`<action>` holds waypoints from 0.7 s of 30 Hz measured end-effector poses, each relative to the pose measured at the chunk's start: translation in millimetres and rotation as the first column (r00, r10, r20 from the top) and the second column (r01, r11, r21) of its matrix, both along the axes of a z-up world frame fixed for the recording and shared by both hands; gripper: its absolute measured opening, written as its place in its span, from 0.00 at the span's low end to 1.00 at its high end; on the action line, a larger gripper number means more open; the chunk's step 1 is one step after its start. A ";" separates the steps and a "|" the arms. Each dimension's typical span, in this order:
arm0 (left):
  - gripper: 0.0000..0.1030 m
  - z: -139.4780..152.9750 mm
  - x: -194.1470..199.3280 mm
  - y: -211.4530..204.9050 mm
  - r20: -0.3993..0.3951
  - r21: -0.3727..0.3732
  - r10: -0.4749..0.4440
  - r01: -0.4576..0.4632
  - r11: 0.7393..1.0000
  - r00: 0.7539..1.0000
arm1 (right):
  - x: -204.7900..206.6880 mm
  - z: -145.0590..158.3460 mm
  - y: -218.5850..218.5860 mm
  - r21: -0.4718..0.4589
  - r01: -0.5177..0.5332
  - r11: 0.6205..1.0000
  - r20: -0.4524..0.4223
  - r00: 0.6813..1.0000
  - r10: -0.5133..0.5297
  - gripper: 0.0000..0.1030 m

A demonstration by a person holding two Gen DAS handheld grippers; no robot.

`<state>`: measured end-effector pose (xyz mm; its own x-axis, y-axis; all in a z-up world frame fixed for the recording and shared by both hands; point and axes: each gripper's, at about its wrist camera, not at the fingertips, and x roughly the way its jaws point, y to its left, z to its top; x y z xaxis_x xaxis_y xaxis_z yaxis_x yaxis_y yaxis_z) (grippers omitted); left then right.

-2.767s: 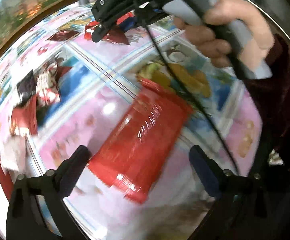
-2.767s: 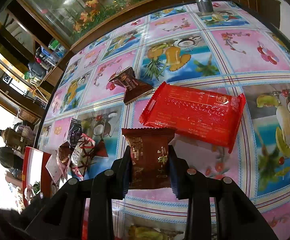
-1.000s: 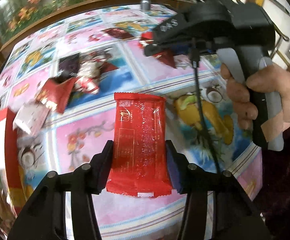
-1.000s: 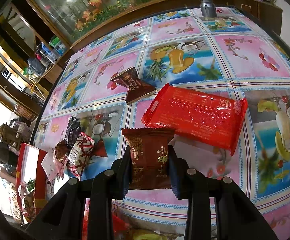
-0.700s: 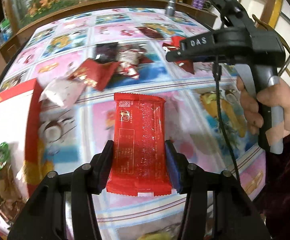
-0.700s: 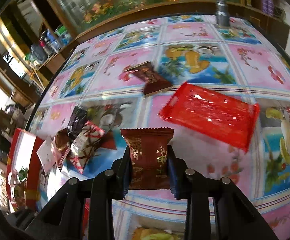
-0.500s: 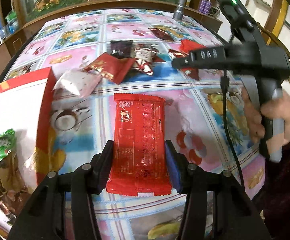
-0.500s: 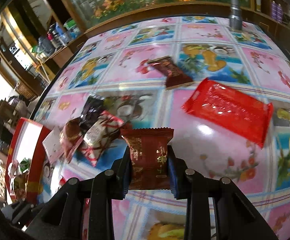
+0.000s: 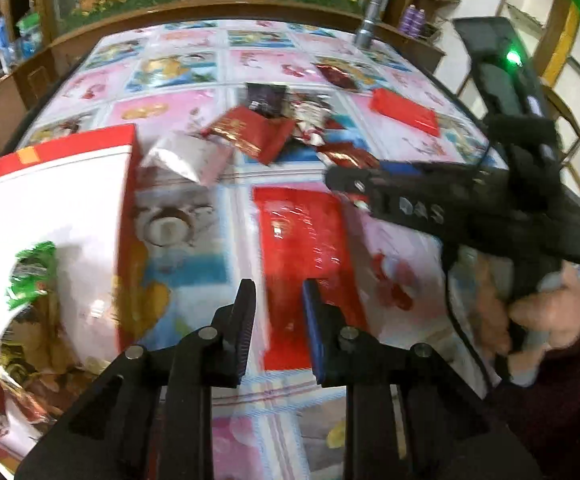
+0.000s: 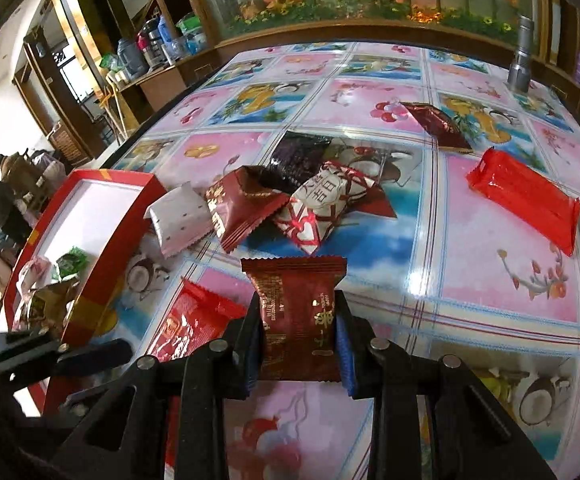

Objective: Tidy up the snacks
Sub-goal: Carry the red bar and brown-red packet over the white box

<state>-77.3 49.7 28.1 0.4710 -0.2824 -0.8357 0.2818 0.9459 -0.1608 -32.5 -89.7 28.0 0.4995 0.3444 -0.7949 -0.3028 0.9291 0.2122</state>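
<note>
both claws are black, each finger arm studded with round silver screws. the left claw (image 9: 278, 320) has one blue-edged pad, the right claw (image 10: 296, 340) blue pad edges too. a hand (image 9: 530, 320) in a dark maroon sleeve (image 9: 550, 412); a black cable (image 9: 456, 320) hangs beside it.

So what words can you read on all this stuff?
"DAS": on the side of the right gripper.
"吉日": on the white-and-red candy wrapper.
Brown packet held in the right gripper: print too small to read.
Near red packet: print too blurred to read.
</note>
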 end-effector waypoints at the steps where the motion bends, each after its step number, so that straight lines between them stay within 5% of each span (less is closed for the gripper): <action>1: 0.24 -1.0 0.4 0.6 -0.006 -0.007 0.018 -0.018 1.000 1.000 | 0.8 -0.5 -2.4 -0.003 0.011 1.000 0.011 1.000 -0.011 0.31; 5: 0.38 -1.5 5.1 -0.1 -0.028 -0.038 0.050 -0.051 0.998 0.998 | 5.4 -1.6 -16.8 0.012 0.063 0.998 0.022 0.998 -0.063 0.31; 10: 0.55 -4.1 7.0 -24.7 -0.014 0.034 0.030 -0.030 0.999 0.999 | 7.6 -1.5 -20.4 0.008 0.083 0.997 0.024 0.996 -0.083 0.31; 17: 0.56 -12.4 19.1 -37.6 0.033 0.112 0.069 -0.072 0.991 0.997 | 9.2 -1.3 -27.2 0.048 0.097 0.994 -0.002 0.995 -0.097 0.31; 21: 0.47 -12.1 18.5 -36.2 0.055 0.109 0.061 -0.067 0.992 0.997 | 9.6 -1.3 -27.3 0.049 0.098 0.994 -0.005 0.995 -0.098 0.31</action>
<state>-58.8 13.5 16.0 0.5286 -0.1573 -0.8342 0.2254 0.9734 -0.0407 -23.0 -117.0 26.7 0.5305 0.3327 -0.7797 -0.2103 0.9427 0.2592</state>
